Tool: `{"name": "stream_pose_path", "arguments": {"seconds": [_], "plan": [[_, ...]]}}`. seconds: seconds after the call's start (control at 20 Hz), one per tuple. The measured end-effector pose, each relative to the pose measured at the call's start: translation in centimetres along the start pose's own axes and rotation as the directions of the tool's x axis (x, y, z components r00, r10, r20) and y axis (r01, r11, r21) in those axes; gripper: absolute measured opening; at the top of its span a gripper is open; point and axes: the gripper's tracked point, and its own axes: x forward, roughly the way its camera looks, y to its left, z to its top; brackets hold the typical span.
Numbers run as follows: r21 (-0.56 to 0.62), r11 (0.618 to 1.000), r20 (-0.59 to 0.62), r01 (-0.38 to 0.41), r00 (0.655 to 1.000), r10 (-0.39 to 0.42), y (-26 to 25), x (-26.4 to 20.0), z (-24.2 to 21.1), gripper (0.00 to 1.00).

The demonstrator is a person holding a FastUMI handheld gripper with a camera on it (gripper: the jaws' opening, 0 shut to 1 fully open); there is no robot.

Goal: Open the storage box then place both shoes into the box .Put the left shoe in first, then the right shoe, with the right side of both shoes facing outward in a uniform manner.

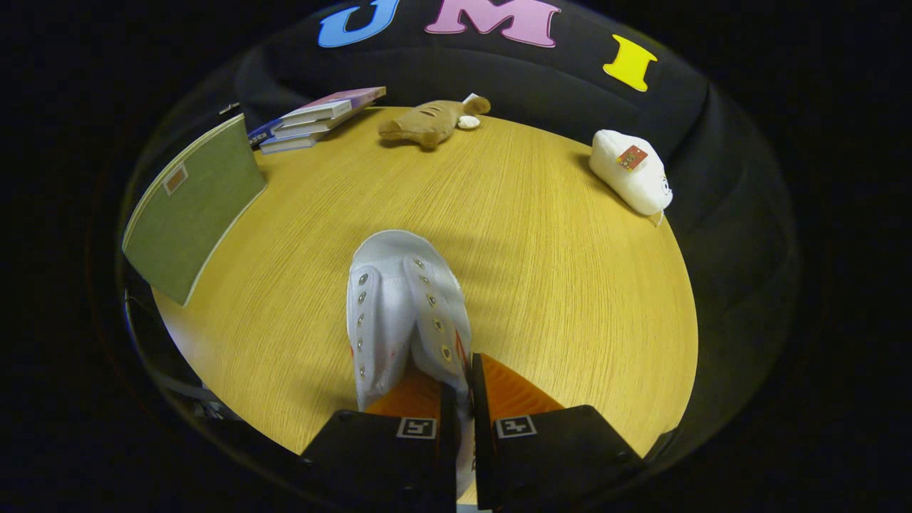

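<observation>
A white lace-less shoe [402,306] with metal eyelets hangs above the round wooden table [556,285], toe pointing away from me. My gripper [463,392] is shut on the shoe's right side wall near the opening: one finger is inside the shoe, the other outside it. The green storage box [192,206] stands at the table's left edge, beyond and left of the fingers, its flat lid side facing me.
A stack of books [313,117] lies behind the green box. A brown plush toy [431,121] rests at the far edge of the table. A white plush toy [630,182] lies at the far right edge.
</observation>
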Motion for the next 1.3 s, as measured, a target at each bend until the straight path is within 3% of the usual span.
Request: {"name": "stream_pose_path", "arguments": {"seconds": [0.1, 0.35, 0.5, 1.0, 1.3], "plan": [[0.050, 0.999, -0.012, -0.012, 1.000, 0.012, 0.0, -0.2, -0.3, 0.06], [0.245, 0.958, 0.074, -0.147, 0.988, 0.133, 2.7, -2.1, 3.2, 0.05], [0.318, 0.929, 0.125, -0.191, 0.979, 0.159, 4.3, -4.1, 6.0, 0.05], [0.316, 0.886, 0.206, -0.339, 0.936, 0.284, 15.0, -12.6, 18.7, 0.05], [0.336, 0.856, 0.134, -0.394, 0.919, 0.371, 25.0, -15.1, 24.3, 0.05]]}}
